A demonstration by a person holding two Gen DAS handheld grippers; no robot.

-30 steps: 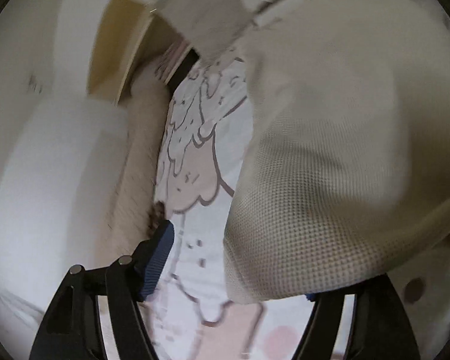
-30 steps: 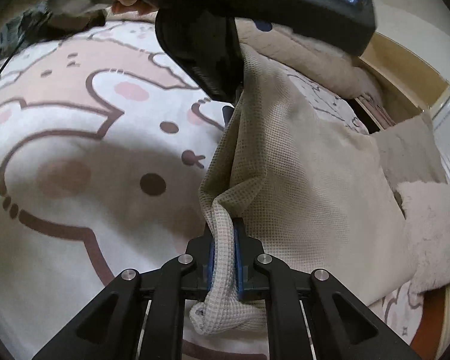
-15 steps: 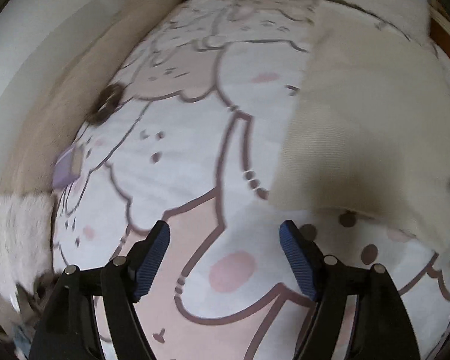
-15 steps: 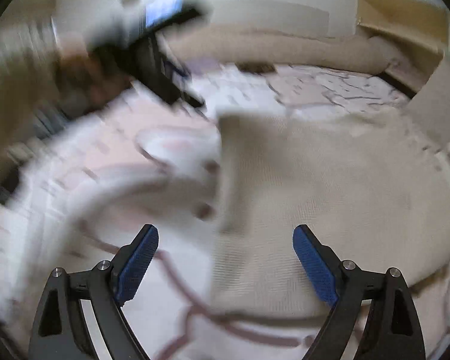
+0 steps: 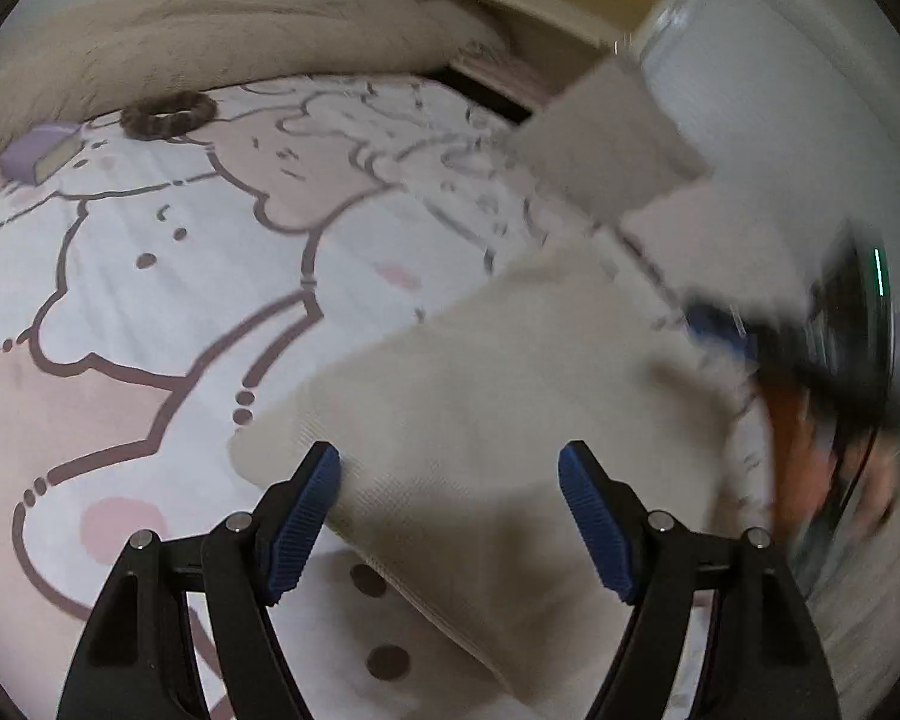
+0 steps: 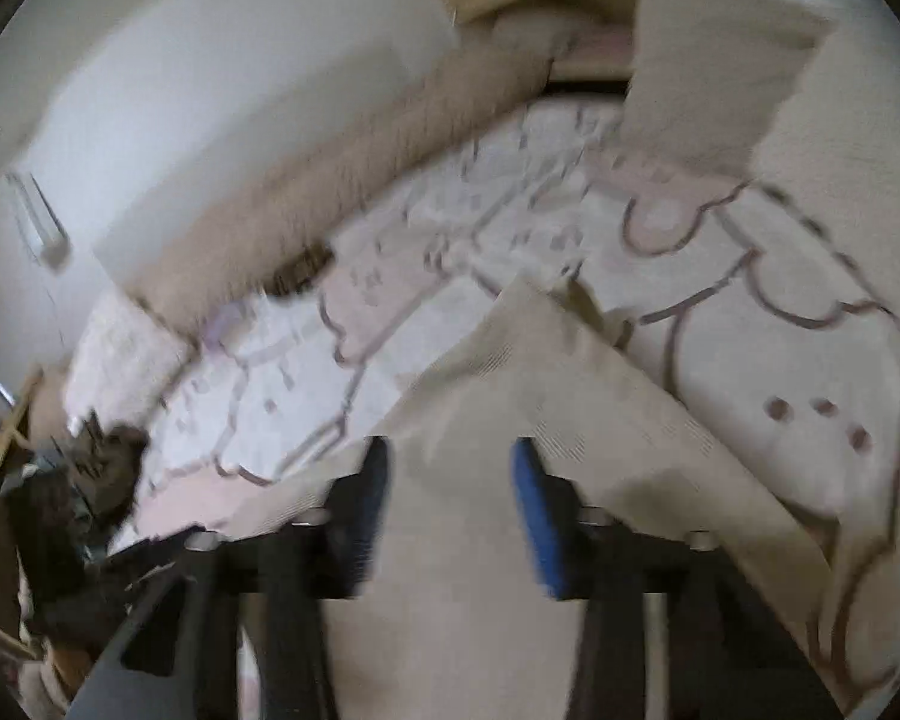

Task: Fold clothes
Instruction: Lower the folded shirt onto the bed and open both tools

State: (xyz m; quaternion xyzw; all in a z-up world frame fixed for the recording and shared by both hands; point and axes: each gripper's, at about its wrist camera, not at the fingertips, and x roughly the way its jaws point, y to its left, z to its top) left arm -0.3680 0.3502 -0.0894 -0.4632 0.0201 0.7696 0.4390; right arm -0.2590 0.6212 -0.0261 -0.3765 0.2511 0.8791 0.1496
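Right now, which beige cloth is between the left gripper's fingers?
The waffle-knit cloth lying flat on the bedsheet, under the left gripper; the other beige pieces lie farther back.

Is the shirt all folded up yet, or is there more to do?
Not yet. The beige garment lies on the cartoon bedsheet, partly doubled over but loose and lopsided. The left tongs stand open above it, holding nothing. The right tongs are closing over the cloth, not visibly pinching it. Still left: grab an edge, finish folding and smooth it flat.
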